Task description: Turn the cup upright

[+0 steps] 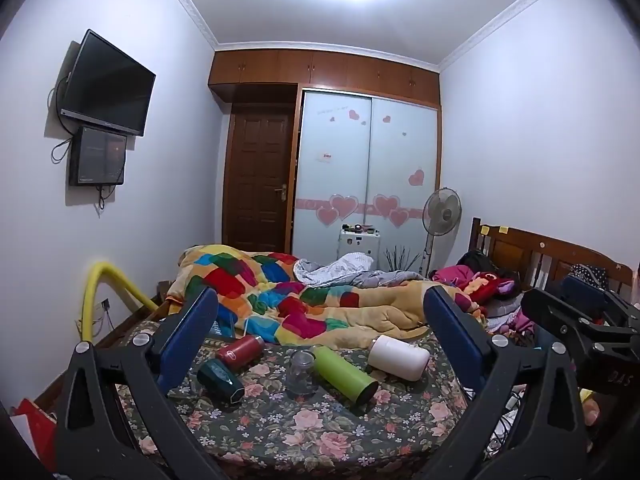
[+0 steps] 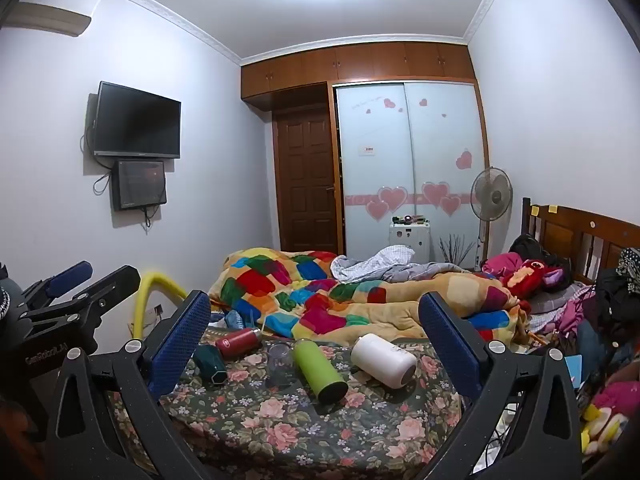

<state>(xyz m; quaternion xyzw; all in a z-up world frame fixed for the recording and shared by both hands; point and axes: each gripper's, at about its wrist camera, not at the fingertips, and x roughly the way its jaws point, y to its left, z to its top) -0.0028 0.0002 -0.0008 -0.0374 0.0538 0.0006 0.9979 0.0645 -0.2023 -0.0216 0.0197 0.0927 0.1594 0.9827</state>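
Both tools spread, holding nothing: left tool point(image 1: 320, 320), right tool point(image 2: 316, 320). Ahead, cups point(image 1: 345, 374) lie on bed point(image 1: 320, 432). Labels unreadable.

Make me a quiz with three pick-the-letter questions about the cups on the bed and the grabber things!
1. Where does the clear glass cup sit?
A. between the dark green cup and the lime green bottle
B. on the colourful quilt
C. beside the fan

2. How many containers lie tipped on their sides on the floral sheet?
A. one
B. two
C. four

3. How does the left gripper stand?
A. shut on the white bottle
B. open, holding nothing
C. shut on the glass

Answers:
1 A: the glass sits between those two.
2 C: the dark green cup, red bottle, lime green bottle and white bottle all lie down; the glass stands.
3 B: its blue fingers are spread wide, like the right gripper.
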